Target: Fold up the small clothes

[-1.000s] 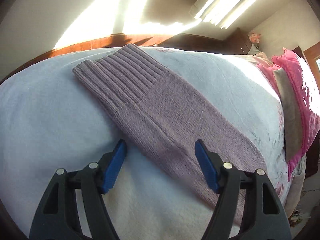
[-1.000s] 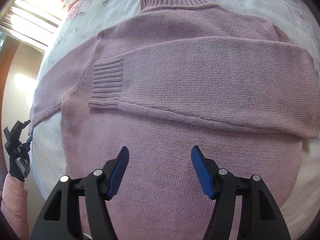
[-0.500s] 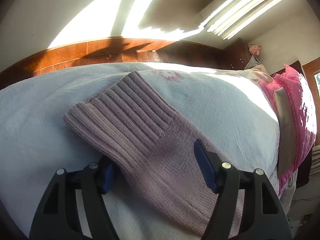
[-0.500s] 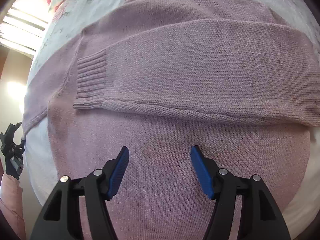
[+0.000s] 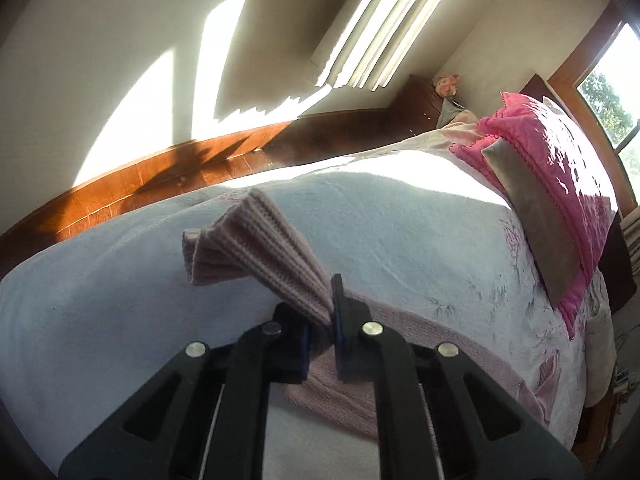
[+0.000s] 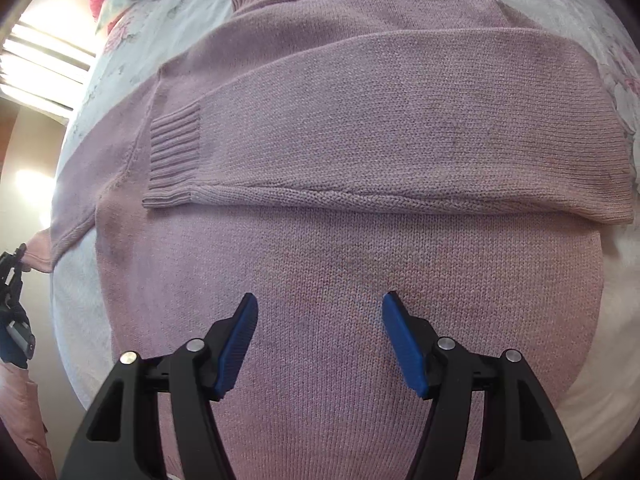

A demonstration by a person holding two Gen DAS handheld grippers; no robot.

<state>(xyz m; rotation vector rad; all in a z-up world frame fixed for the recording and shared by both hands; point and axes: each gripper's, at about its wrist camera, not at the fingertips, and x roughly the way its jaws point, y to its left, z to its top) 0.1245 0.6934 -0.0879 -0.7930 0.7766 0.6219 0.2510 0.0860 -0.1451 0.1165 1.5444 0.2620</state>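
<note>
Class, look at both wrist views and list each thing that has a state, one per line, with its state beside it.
Mauve knitted jumper: spread flat on the bed, one sleeve folded across its chest.
Ribbed mauve sleeve cuff: pinched, bunched, lifted off the white bedspread.
Left tool: shut on the cuff.
Right tool: open, over the jumper body.

1. Our left tool has its blue-padded fingers pinched nearly together, clamped on a ribbed knit cuff raised clear of the bed.
2. Our right tool holds its fingers spread wide, grasping nothing, angled down just over the sweater.
</note>
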